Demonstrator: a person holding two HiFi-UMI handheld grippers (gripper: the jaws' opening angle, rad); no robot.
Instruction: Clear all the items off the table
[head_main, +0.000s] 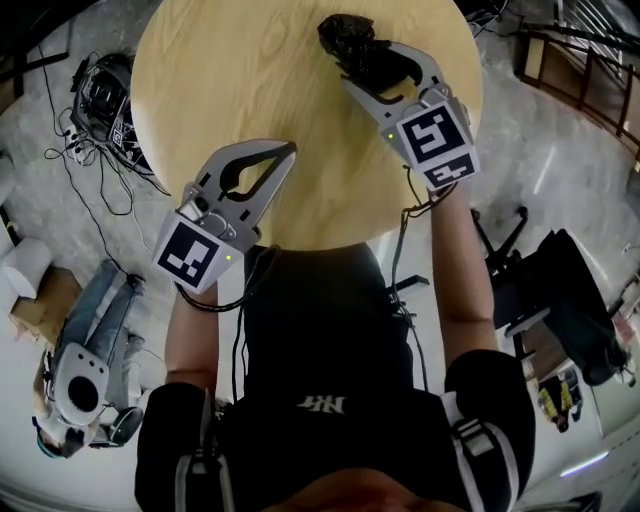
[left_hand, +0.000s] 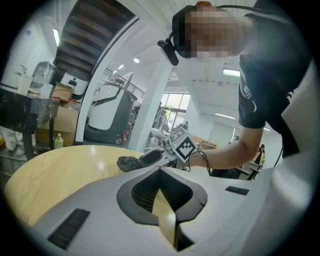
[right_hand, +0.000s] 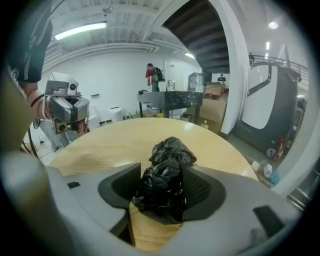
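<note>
A crumpled black plastic bag (head_main: 350, 42) lies near the far right edge of the round wooden table (head_main: 230, 80). My right gripper (head_main: 366, 58) reaches over the table and is shut on the bag. In the right gripper view the bag (right_hand: 165, 175) fills the space between both pads and still rests on the table (right_hand: 115, 142). My left gripper (head_main: 288, 150) hovers over the table's near edge, shut and with nothing in it. The left gripper view shows its jaws (left_hand: 160, 171) meeting at the tips, with the bag (left_hand: 129, 163) and the right gripper beyond.
Tangled cables and a black device (head_main: 100, 95) lie on the floor left of the table. A white machine (head_main: 85, 360) lies at lower left, a white roll (head_main: 25, 265) beside it. A black chair (head_main: 565, 290) stands on the right. A metal rail (head_main: 580, 50) runs at top right.
</note>
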